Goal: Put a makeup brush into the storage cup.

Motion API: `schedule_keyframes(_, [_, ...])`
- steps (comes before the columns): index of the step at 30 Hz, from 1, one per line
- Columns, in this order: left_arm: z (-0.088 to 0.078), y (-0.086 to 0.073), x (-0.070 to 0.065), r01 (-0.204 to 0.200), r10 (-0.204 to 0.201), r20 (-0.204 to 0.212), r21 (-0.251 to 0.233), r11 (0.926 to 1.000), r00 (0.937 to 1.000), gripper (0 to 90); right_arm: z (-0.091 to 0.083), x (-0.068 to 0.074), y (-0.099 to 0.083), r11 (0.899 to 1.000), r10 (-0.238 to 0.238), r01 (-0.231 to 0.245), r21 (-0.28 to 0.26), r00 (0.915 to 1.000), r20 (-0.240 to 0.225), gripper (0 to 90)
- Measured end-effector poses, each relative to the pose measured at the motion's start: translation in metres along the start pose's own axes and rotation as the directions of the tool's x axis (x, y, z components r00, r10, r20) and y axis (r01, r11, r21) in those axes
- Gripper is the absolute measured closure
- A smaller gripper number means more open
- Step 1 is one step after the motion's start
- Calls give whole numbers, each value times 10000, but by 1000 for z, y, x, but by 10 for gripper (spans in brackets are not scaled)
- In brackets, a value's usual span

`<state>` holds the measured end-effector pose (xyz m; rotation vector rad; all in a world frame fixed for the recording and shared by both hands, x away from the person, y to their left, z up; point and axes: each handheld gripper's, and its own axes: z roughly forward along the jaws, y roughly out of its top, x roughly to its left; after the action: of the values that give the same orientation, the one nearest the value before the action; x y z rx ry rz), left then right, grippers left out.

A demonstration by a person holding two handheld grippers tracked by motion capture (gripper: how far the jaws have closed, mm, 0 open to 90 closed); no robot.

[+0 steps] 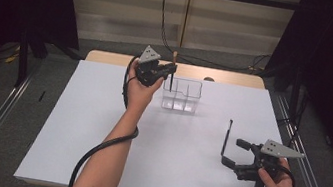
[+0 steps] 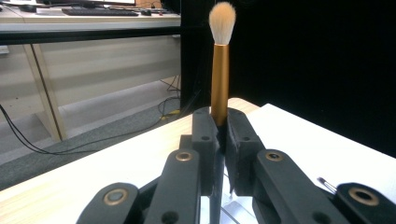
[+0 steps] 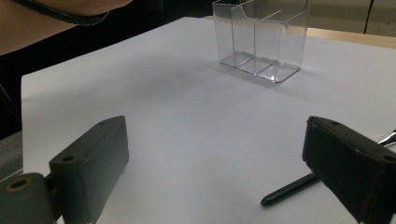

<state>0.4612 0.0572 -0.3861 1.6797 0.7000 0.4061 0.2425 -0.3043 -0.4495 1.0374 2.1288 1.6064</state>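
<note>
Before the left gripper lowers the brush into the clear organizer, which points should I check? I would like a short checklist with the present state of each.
1. Left gripper shut on the makeup brush: ok.
2. Brush upright, bristles up, handle pointing down: ok.
3. Handle tip exactly over a compartment of the clear organizer: cannot tell; in the high view it is at the left end.
4. Organizer compartments free: ok.
5. Right gripper open and away from the organizer: ok.
6. Second thin black tool lies by the right gripper, out of the way: ok.
</note>
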Motion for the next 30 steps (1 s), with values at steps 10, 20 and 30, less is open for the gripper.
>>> schedule_keyframes(10, [-1,-6,-1,1,-3,112,111,9999,9999,832,0,1,1,10000,-47,47,-25,10000,-7,68])
schedule_keyframes(20, [-3,-10,-3,98,-101,216,140,9999,9997,804,-4,4,-1,9999,-161,161,-10,9998,67,68])
schedule_keyframes(30, [-12,-10,-1,74,-53,697,-294,9995,9976,436,-6,3,-1,9999,-139,140,-54,9999,96,68])
